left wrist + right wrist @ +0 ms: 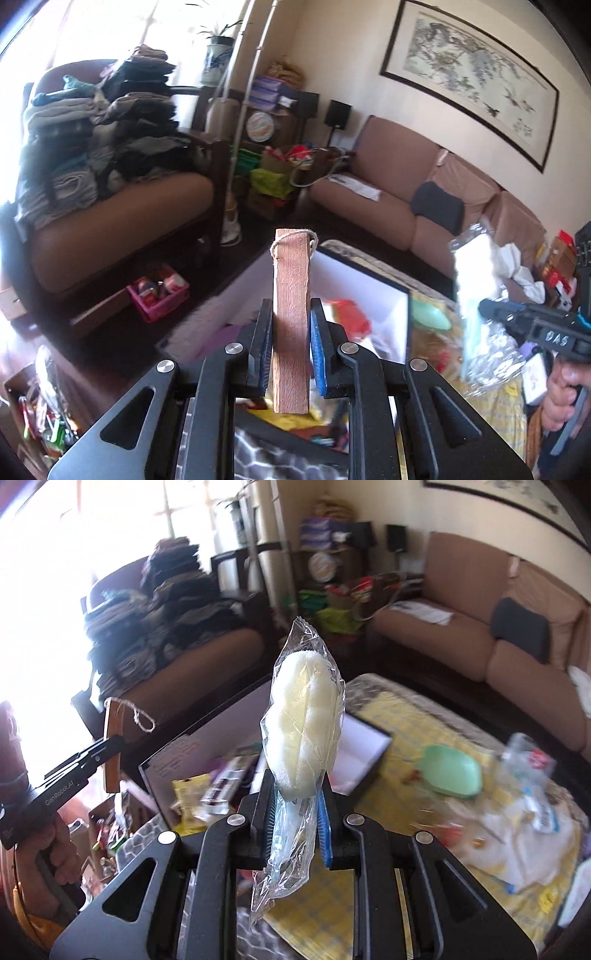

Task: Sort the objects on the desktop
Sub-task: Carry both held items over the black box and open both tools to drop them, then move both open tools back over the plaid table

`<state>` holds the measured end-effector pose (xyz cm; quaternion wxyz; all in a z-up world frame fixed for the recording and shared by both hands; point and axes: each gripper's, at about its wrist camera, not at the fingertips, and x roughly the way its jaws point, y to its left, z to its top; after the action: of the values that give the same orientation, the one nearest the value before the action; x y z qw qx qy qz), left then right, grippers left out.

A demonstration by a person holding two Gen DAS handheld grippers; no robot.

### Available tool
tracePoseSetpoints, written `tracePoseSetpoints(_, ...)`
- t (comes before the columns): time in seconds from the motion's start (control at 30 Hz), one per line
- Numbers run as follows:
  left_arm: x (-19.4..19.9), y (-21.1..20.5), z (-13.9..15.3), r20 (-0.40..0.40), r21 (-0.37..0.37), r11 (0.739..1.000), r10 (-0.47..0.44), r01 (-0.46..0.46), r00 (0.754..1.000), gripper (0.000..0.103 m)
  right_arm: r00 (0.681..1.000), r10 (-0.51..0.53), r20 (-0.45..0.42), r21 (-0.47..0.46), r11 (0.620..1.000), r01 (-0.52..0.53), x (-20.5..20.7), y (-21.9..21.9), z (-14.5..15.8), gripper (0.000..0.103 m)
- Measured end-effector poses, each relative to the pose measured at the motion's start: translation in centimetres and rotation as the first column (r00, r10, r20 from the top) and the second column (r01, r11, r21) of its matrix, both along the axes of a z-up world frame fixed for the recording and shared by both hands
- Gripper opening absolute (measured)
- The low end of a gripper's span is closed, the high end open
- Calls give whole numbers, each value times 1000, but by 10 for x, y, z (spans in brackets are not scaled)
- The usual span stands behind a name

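The left claw [290, 354] pinches a flat, rough-grained wooden block [291, 314] with a twine loop, held upright above the open white-lined box [380, 295]. The right claw [295, 819] pinches a crinkly clear wrapper around a soft pale sponge [304, 720], over the yellow-checked surface [417, 716]. Both loads look light; I would lower each slowly, keeping the slippery film squeezed until it rests.

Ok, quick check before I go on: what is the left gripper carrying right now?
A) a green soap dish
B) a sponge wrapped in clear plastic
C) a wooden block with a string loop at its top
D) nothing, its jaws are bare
C: the left gripper is clamped on the wooden block, string looped at its top, while the plastic-wrapped sponge sits in the right gripper.
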<state>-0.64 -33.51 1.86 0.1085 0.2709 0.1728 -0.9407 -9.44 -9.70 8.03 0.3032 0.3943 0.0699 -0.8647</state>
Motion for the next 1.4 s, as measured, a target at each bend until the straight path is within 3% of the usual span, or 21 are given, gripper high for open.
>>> tracePoseSetpoints(0.17, -11, -10, -10, 19, -62, 998, -11, 12, 1000, 17, 998, 50, 47, 3, 999, -50, -19, -53, -29, 19)
tracePoseSetpoints(0.33, -45, -17, -28, 104, -159, 986, -37, 53, 994, 17, 1000, -9, 3, 168, 986, 9, -57, -85, -58, 19)
tracePoseSetpoints(0.43, -69, -19, -49, 188, -182, 979, -54, 88, 981, 17, 998, -61, -33, 290, 955, 68, -89, -95, -78, 19)
tracePoseSetpoints(0.5, -86, -21, -67, 272, -187, 976, -57, 111, 960, 17, 996, -83, -31, 350, 933, 89, -112, -97, -94, 19)
tracePoseSetpoints(0.67, -110, -22, -98, 386, -199, 971, -46, 132, 921, 17, 996, -93, -12, 445, 891, 89, -150, -104, -134, 19)
tracePoseSetpoints(0.83, -118, -22, -123, 514, -265, 957, 34, 121, 857, 17, 999, -40, -21, 535, 843, 45, -154, -117, -162, 19)
tracePoseSetpoints(0.97, -107, -30, -130, 570, -182, 975, 0, 127, 822, 17, 998, 51, 42, 555, 829, -66, -135, -115, -161, 21)
tracePoseSetpoints(1.03, -94, -38, -120, 524, -60, 991, -75, 124, 848, 20, 992, 112, 64, 576, 808, -128, -121, -109, -153, 25)
tracePoseSetpoints(1.07, -88, -42, -116, 503, 2, 994, -99, 113, 859, 32, 990, 126, 68, 568, 811, -142, -117, -106, -148, 32)
tracePoseSetpoints(1.1, -81, -46, -109, 483, 52, 994, -108, 95, 869, 55, 988, 135, 74, 543, 826, -153, -113, -101, -139, 46)
tracePoseSetpoints(1.13, -75, -48, -100, 458, 67, 995, -101, 79, 883, 62, 987, 139, 77, 510, 845, -159, -110, -94, -130, 52)
tracePoseSetpoints(1.23, -56, -47, -70, 342, 149, 986, -123, 75, 932, 65, 985, 142, 97, 312, 935, -166, -98, -55, -87, 56)
tracePoseSetpoints(1.33, -41, -31, -40, 275, 160, 983, -136, 95, 952, 71, 990, 118, 83, 180, 975, -132, -85, -1, -53, 56)
tracePoseSetpoints(1.4, -34, -11, -21, 248, 129, 983, -156, 127, 956, 84, 995, 81, 66, 139, 986, -89, -79, 39, -38, 63)
